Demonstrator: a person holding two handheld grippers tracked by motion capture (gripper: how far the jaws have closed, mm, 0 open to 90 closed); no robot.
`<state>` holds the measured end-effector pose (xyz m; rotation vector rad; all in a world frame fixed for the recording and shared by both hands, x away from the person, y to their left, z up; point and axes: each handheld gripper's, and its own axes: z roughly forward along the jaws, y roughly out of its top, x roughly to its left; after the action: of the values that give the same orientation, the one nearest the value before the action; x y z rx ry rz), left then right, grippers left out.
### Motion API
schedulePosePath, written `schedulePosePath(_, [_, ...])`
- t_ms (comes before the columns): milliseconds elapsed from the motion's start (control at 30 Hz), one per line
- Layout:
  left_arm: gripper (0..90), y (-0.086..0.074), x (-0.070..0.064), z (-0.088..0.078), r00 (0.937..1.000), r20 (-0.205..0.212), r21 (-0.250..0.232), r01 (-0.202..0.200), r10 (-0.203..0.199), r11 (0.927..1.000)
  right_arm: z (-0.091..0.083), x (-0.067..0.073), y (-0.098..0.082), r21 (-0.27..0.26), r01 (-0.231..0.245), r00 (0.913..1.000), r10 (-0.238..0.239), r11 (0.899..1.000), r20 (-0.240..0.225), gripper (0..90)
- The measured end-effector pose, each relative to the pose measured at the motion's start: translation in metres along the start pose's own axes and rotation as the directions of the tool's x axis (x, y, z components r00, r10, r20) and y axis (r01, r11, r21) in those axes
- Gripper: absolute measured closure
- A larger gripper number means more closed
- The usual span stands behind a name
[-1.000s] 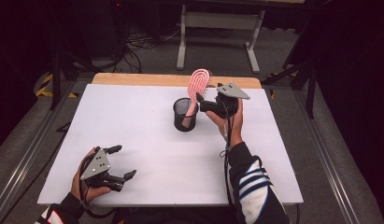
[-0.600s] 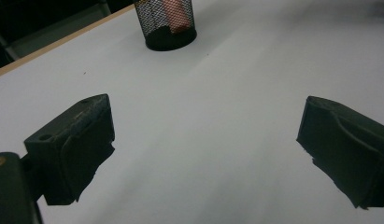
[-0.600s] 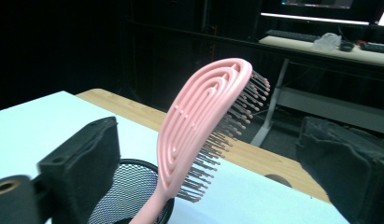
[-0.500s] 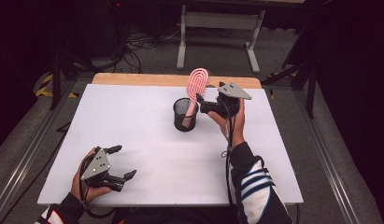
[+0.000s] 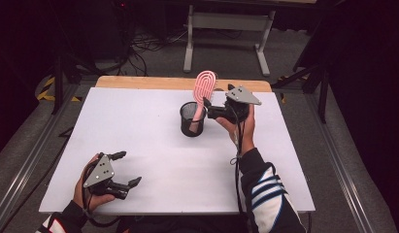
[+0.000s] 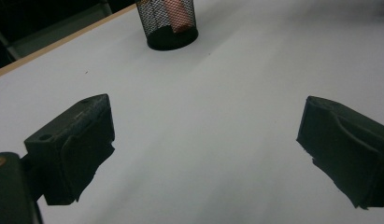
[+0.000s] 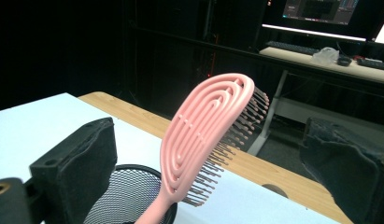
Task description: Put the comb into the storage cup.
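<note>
Hairbrush standing in the mesh cup, both grippers open.

Pink plastic hairbrush [image 5: 204,92] leans handle-down in the round black wire-mesh cup [image 5: 192,119] at the far middle of the white table [image 5: 153,155]. Right gripper [image 5: 211,110], just right of it, has just been opening its jaws; the brush head stands between them, untouched. Left gripper [image 5: 126,169] rests near-left, jaws wide apart.

surface: white rectangular table top [image 5: 153,160], wooden strip along far edge | on it: black wire-mesh cup [image 5: 192,119], near far edge, right of middle

Dark sleeve [image 5: 267,191], apparently white-striped.
</note>
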<state>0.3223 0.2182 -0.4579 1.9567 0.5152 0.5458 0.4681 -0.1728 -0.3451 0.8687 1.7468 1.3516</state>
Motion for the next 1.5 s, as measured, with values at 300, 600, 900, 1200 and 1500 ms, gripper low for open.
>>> schedulePosePath(300, [4.9,0.000,-0.001,0.000,1.0000,-0.002,0.000,-0.003,0.003,1.0000,-0.004,0.005,0.003,-0.004,0.016,0.9998,-0.016,1.000,-0.012,4.7])
schedulePosePath(600, [4.9,0.000,-0.001,0.002,1.0000,-0.002,0.003,-0.005,0.005,1.0000,-0.011,0.009,0.007,-0.016,0.038,0.9991,-0.038,0.999,-0.020,4.8])
schedulePosePath(900, [4.9,0.000,-0.002,0.002,1.0000,-0.002,0.004,-0.004,0.004,1.0000,-0.020,0.006,0.007,-0.021,0.039,0.9990,-0.039,0.999,-0.020,4.8])
schedulePosePath(1200, [4.9,0.000,-0.002,0.002,1.0000,-0.005,0.006,-0.005,0.005,1.0000,-0.029,0.006,0.005,-0.024,0.051,0.9980,-0.052,0.998,-0.034,4.8])
schedulePosePath(1500, [4.9,0.000,-0.002,0.002,1.0000,-0.005,0.006,-0.005,0.005,1.0000,-0.035,0.009,0.003,-0.028,0.061,0.9970,-0.063,0.998,-0.045,4.8])
